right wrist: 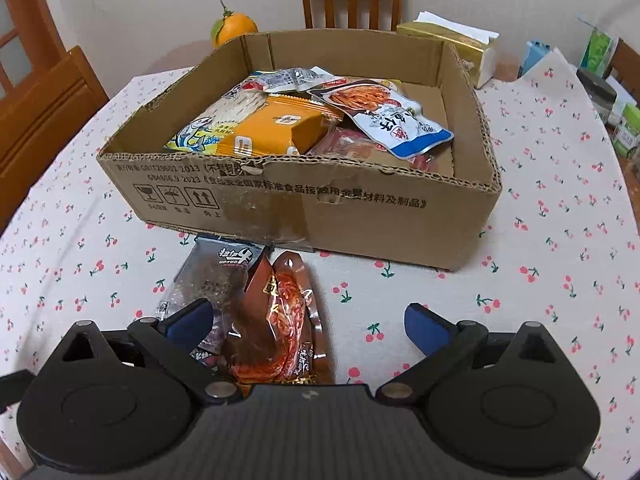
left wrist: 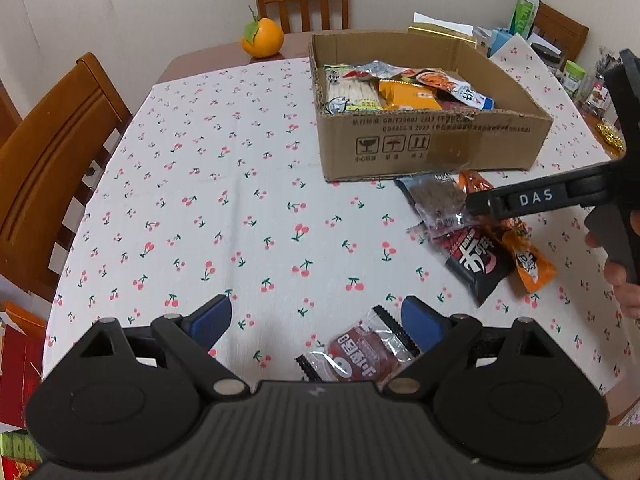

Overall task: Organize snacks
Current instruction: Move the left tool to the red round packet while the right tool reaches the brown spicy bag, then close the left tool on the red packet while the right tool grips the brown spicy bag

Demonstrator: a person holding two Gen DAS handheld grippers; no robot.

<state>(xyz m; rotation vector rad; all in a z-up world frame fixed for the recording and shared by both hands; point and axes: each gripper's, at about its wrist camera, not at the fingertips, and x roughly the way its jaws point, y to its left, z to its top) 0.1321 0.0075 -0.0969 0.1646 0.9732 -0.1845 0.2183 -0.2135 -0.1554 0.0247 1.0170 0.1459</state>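
My left gripper (left wrist: 318, 316) hangs open over the cherry-print tablecloth. A red-brown snack packet (left wrist: 360, 354) lies flat between its fingers, close to the right blue pad (left wrist: 420, 320), and I cannot tell whether they touch. My right gripper (right wrist: 308, 320) is also open, low over an orange-red packet (right wrist: 280, 320) beside a dark clear packet (right wrist: 224, 276). A black packet (left wrist: 480, 264) and an orange one (left wrist: 528, 256) lie there too, under the right tool's finger bar (left wrist: 536, 198). The cardboard box (right wrist: 320, 208) behind them holds several snack packets, mostly on its left side.
An orange fruit (left wrist: 262, 38) sits at the table's far edge. Wooden chairs (left wrist: 48, 168) stand at the left and back. A tissue box (right wrist: 460, 46), jars and cartons (right wrist: 600, 96) crowd the far right. A person's hand (left wrist: 624, 280) holds the right tool.
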